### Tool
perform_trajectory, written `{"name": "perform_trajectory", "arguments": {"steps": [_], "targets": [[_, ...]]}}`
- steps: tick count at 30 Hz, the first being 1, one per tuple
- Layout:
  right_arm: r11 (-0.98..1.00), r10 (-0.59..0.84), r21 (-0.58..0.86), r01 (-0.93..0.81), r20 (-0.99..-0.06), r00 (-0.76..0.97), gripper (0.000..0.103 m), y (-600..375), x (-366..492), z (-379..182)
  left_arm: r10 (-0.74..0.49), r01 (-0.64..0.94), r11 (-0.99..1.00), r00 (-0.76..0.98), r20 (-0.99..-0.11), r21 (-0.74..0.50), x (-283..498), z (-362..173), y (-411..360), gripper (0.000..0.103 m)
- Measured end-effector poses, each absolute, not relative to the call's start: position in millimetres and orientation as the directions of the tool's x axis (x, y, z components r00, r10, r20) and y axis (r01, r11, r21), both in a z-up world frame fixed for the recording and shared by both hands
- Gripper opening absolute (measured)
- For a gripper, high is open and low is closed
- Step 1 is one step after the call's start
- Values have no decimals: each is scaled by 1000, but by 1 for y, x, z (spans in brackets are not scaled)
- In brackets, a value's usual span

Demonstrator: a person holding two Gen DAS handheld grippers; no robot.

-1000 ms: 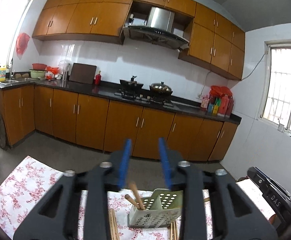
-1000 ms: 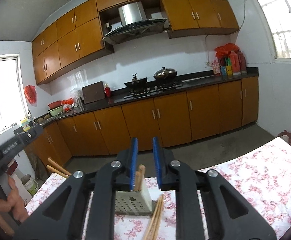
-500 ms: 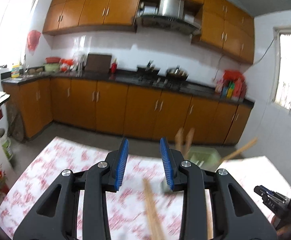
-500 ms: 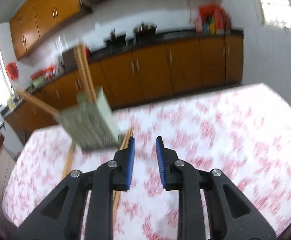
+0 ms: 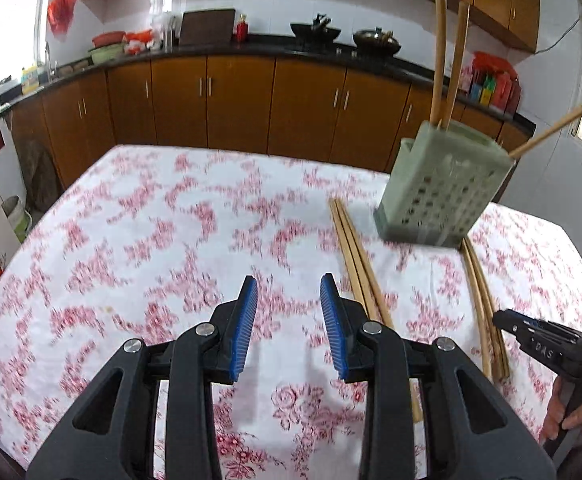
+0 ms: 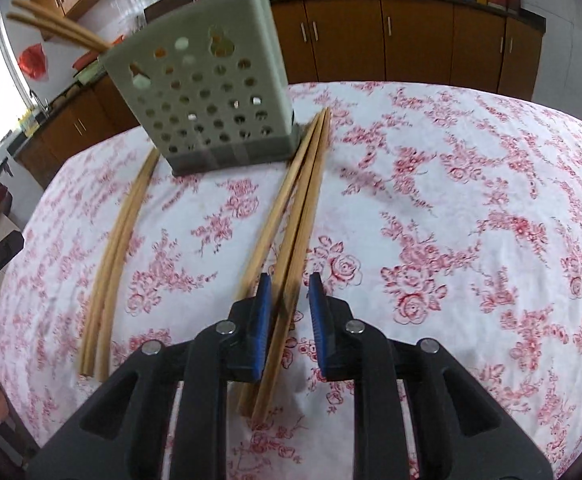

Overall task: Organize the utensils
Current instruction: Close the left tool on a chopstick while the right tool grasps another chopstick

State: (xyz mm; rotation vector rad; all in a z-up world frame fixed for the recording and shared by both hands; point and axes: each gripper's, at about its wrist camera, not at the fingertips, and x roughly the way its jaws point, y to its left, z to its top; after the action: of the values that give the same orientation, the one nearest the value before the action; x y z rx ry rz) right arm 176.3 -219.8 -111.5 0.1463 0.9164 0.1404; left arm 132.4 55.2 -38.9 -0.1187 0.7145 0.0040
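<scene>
The left black tongs with blue ribbed pads (image 5: 289,322) point downward, jaws parted with nothing between them. The right black tongs with blue pads (image 6: 289,320) tilt downward too, their narrower jaws closing, pads not yet pressing anything. A bare hand (image 5: 575,416) grips the right handle at the near right.

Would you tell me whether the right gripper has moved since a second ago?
Yes. The right gripper has tilted down from the kitchen cabinets towards the chopsticks on the tablecloth.

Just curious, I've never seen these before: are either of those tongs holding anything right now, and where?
Nothing is held. The left tongs are empty over the tablecloth. The right tongs, closing, straddle loose chopsticks near their lower end without gripping.
</scene>
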Motion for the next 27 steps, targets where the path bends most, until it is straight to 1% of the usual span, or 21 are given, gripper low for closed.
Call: {"name": "perform_trajectory", "arguments": {"steps": [1,3,6,13,14,15,16,18,23,27], "targets": [[983,172,172,-59,-775,608,20,-218,176,-112,-39,-44,993,752,-659,-109,132,-41,54,33],[987,153,155,-52,-772,617,16,-218,176,-110,-46,-39,993,743,-668,-112,132,-46,52,33],[981,173,193,-37,-765,620,16,-225,175,-107,-60,-28,993,736,-674,-119,133,-50,49,33],[987,148,150,-49,-777,612,16,-219,178,-113,-79,-10,992,724,-685,-125,136,-54,39,33],[990,134,132,-50,-778,614,15,-217,178,-113,-81,-8,992,722,-687,-126,137,-54,38,33],[992,118,114,-45,-778,617,11,-216,178,-114,-87,-5,992,718,-691,-130,137,-56,37,33],[994,105,103,-38,-779,618,10,-216,179,-114,-92,-2,991,714,-694,-134,138,-57,36,33],[994,92,106,-15,-779,621,8,-223,179,-114,-109,8,989,703,-703,-146,138,-61,34,33],[985,10,117,128,-774,633,8,-265,181,-115,-147,30,985,674,-724,-172,139,-70,30,33],[972,-9,141,186,-773,634,8,-290,180,-115,-178,58,981,646,-743,-184,141,-78,22,33]]}}
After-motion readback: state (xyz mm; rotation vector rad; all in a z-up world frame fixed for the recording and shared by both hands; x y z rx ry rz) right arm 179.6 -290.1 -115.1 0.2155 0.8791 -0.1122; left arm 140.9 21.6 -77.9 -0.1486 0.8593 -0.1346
